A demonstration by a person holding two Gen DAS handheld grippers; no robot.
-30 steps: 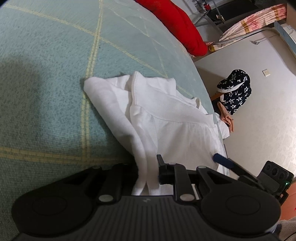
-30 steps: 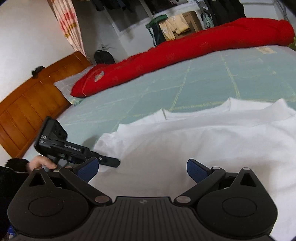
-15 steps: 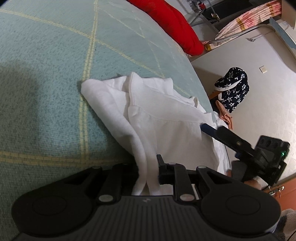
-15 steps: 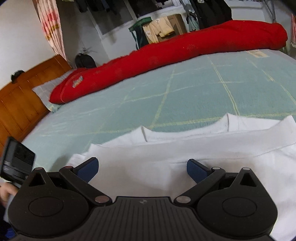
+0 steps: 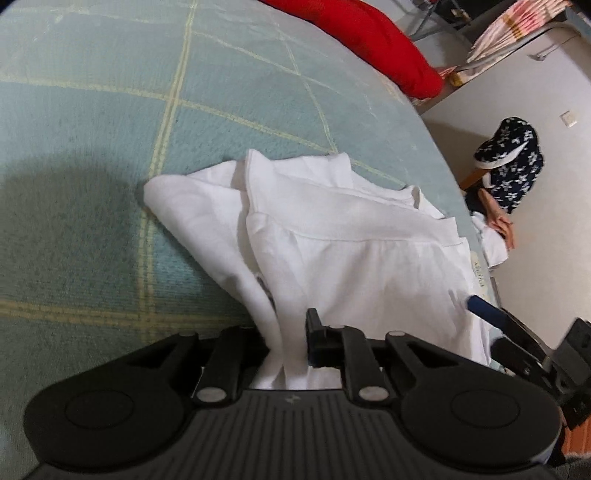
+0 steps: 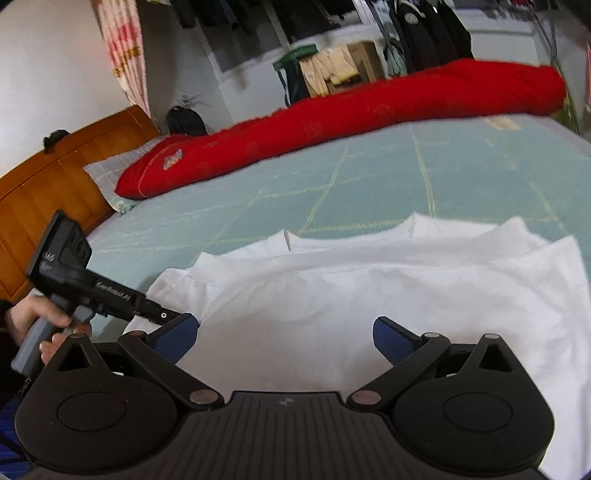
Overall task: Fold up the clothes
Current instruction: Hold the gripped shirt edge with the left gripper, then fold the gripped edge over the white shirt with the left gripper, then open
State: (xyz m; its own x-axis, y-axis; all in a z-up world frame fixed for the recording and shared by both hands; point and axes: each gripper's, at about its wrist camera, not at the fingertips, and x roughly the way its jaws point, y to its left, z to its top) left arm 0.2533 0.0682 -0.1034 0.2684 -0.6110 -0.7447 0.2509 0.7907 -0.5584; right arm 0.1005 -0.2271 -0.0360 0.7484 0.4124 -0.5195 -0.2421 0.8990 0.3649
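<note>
White garment point(image 5: 354, 251), part-folded on green bedspread point(image 5: 92, 122), edge clamped by left gripper point(image 5: 286, 343); right gripper point(image 6: 286, 338) held apart above; second grip required.

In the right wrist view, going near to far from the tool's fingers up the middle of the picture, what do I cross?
Right tool, open, over the white shirt → bare green checked bedcover → long red bolster → hanging clothes at the back wall.
</note>
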